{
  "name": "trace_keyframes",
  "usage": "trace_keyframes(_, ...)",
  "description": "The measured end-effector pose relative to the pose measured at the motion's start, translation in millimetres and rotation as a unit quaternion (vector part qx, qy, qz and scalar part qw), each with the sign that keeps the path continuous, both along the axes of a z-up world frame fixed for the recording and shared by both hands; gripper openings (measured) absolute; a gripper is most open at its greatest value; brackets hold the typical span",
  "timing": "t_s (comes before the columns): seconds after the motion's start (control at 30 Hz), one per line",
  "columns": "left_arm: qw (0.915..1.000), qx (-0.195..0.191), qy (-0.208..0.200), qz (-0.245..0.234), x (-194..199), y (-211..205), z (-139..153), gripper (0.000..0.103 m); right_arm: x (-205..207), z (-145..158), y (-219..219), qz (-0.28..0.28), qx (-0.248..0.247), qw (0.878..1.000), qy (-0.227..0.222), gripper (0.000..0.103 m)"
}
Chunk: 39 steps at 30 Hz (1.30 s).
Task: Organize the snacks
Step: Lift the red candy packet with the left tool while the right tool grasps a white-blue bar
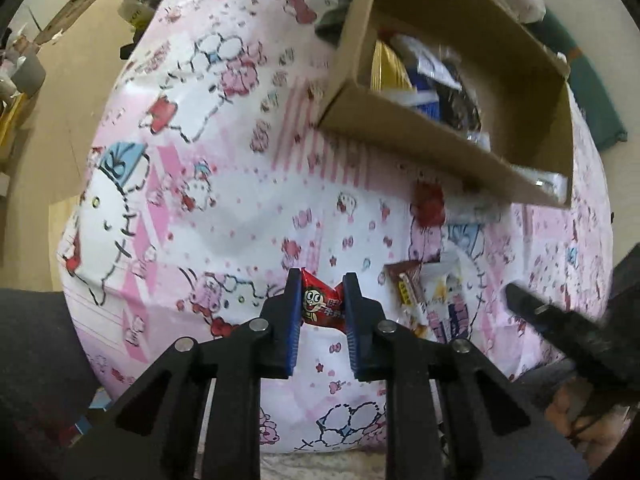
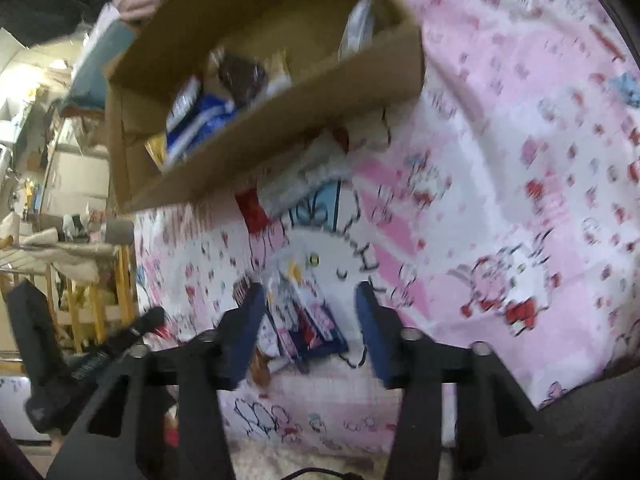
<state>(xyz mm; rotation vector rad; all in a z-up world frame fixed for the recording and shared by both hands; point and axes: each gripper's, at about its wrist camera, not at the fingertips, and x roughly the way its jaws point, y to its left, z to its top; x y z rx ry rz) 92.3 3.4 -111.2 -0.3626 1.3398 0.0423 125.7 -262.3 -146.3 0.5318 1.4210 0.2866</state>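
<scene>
My left gripper [image 1: 322,280] is shut on a small red candy packet [image 1: 320,300] with a cartoon face, held just above the pink cartoon-print sheet [image 1: 224,200]. To its right lie a brown packet [image 1: 408,284] and a white packet [image 1: 444,300]. My right gripper [image 2: 314,300] straddles blue-and-pink snack packets [image 2: 304,320] on the sheet. Its left pad is close against them and a gap shows at the right pad. An open cardboard box [image 1: 400,132] with several snacks inside stands beyond both grippers. The box [image 2: 280,120] is blurred in the right wrist view.
A red packet [image 1: 428,204] lies on the sheet by the box's near wall. The right gripper's black finger [image 1: 560,320] shows at the right of the left wrist view. Wooden furniture and clutter [image 2: 60,240] stand past the bed's edge. A dark green item [image 1: 592,92] lies behind the box.
</scene>
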Motion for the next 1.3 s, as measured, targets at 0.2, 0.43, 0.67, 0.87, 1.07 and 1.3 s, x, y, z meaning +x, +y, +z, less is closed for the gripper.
trace_keyframes(0.2,0.9998,-0.017,0.011,0.007,-1.9,7.9,-3.9,0.016,4.5,-15.2,32.9,0.066,-0.062,0.996,0.008,0.034)
trace_keyframes(0.43,0.9999,-0.011,-0.003,-0.002,-4.6,4.8,4.6,0.016,-1.0,-18.3,58.6,0.123,-0.124,0.984,-0.016,0.012)
trace_keyframes(0.67,0.9999,-0.008,-0.011,0.0,-6.4,8.1,9.7,0.016,-3.5,12.8,31.1,0.055,-0.072,0.995,-0.045,0.005)
trace_keyframes(0.87,0.9997,-0.007,-0.023,0.006,-8.5,11.6,17.9,0.016,-16.2,48.3,27.0,0.047,-0.033,0.995,-0.084,0.002)
trace_keyframes(1.07,0.9996,-0.005,-0.024,0.01,-11.7,14.2,19.2,0.016,-22.1,76.5,16.5,0.023,0.026,0.993,-0.113,0.001)
trace_keyframes(1.3,0.9981,0.007,-0.061,-0.004,-2.7,10.3,43.9,0.016,-15.4,100.0,16.2,0.019,0.028,0.99,-0.135,0.0)
